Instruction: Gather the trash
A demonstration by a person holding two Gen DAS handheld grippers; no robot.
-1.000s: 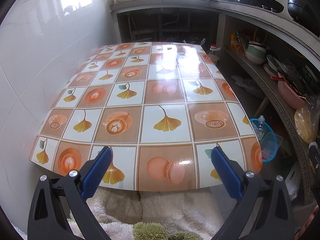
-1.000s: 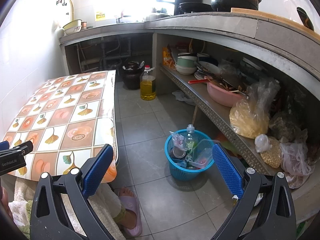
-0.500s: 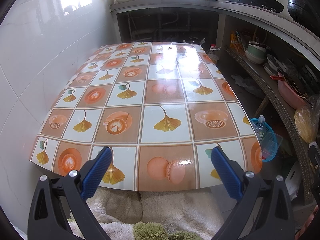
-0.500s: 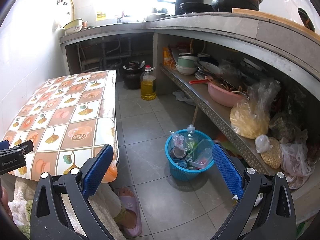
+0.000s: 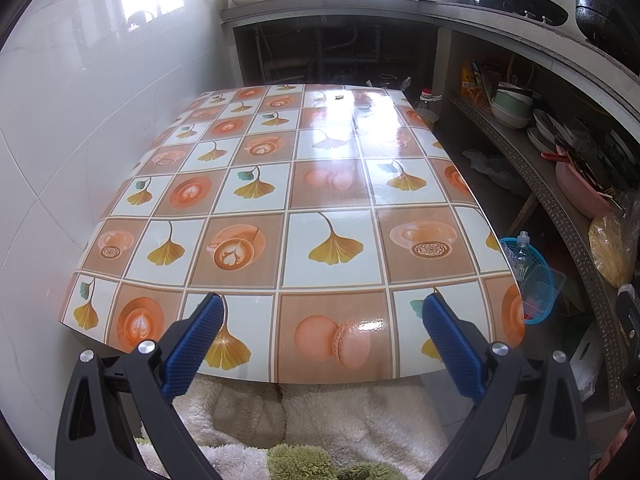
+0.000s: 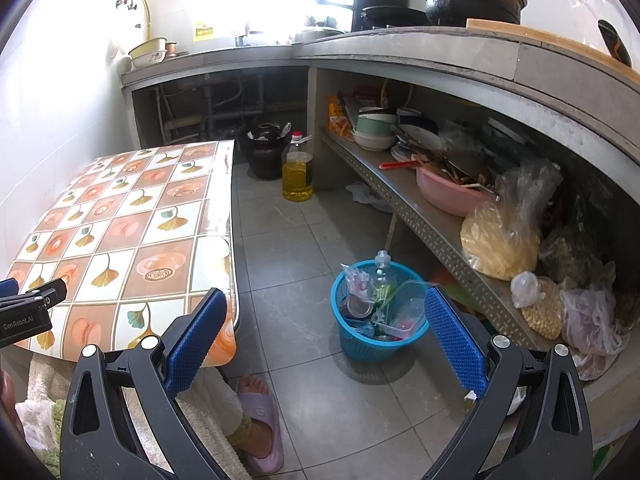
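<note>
A blue plastic basket (image 6: pixel 376 346) stands on the floor beside the table, holding a plastic bottle (image 6: pixel 383 274), a can, wrappers and clear plastic tubs. The same basket (image 5: pixel 538 286) peeks out past the table's right edge in the left wrist view. My right gripper (image 6: pixel 322 336) hovers open above the floor, near the basket, with nothing between its blue pads. Over the near edge of the patterned table (image 5: pixel 320 184) my left gripper (image 5: pixel 322 340) is open and holds nothing. A tiny dark speck (image 5: pixel 339 97) lies at the table's far end.
A person's foot in a pink slipper (image 6: pixel 260 420) rests on the floor under the table's corner. An oil bottle (image 6: pixel 297 172) and a dark pot (image 6: pixel 266 148) stand farther back. A low shelf (image 6: pixel 432 224) with bowls, a pink basin and bags runs along the right.
</note>
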